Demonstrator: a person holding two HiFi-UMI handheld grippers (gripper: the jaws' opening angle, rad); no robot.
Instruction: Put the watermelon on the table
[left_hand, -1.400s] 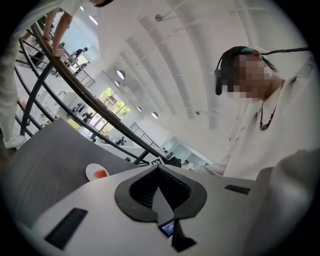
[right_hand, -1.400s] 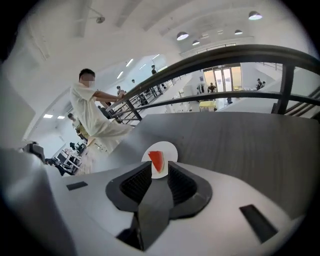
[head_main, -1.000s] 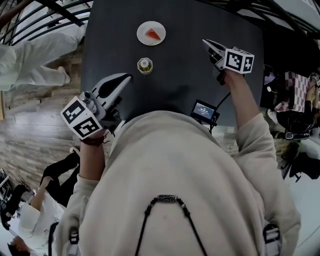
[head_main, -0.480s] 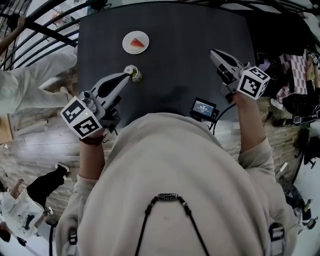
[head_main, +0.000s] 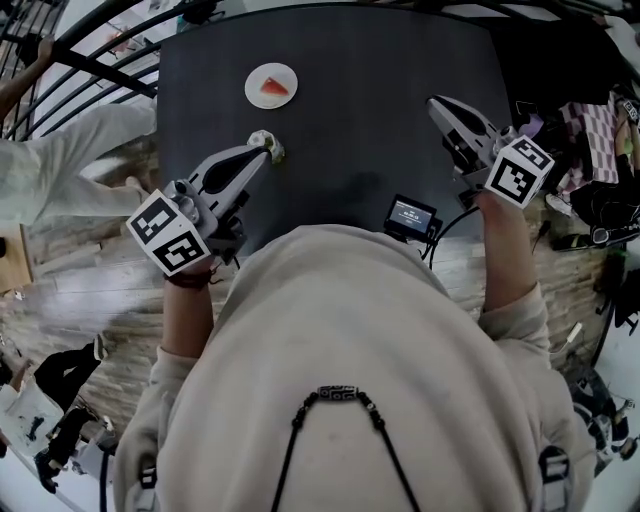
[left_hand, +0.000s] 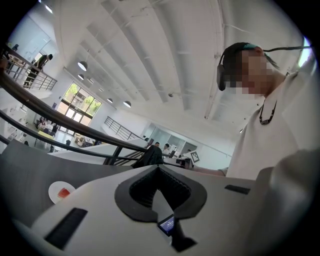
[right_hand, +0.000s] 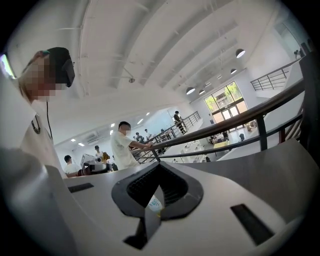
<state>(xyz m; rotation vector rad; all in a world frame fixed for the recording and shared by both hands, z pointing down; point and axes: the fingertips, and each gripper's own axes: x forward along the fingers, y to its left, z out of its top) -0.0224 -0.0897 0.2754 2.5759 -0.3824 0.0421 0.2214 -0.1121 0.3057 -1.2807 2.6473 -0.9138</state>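
Near edge, bottom of the head view: a small screen device (head_main: 411, 214) sits at the table (head_main: 370, 90) rim by the person's chest. The left gripper (head_main: 258, 155), mid-left, has its jaws together and nothing between them, tip just beside a small jar (head_main: 270, 146). The right gripper (head_main: 437, 103), upper right, is likewise closed and empty.

Farther up, the watermelon (head_main: 275, 88) lies on a white plate (head_main: 256, 76) on the table, as the task asks. It sits straight up-frame from the left gripper tip, with the jar on that line. The left is nearer and the right is well apart across bare tabletop. The slice's long axis is too small to tell. The plate is near the upper-left table edge, with open room to its right.
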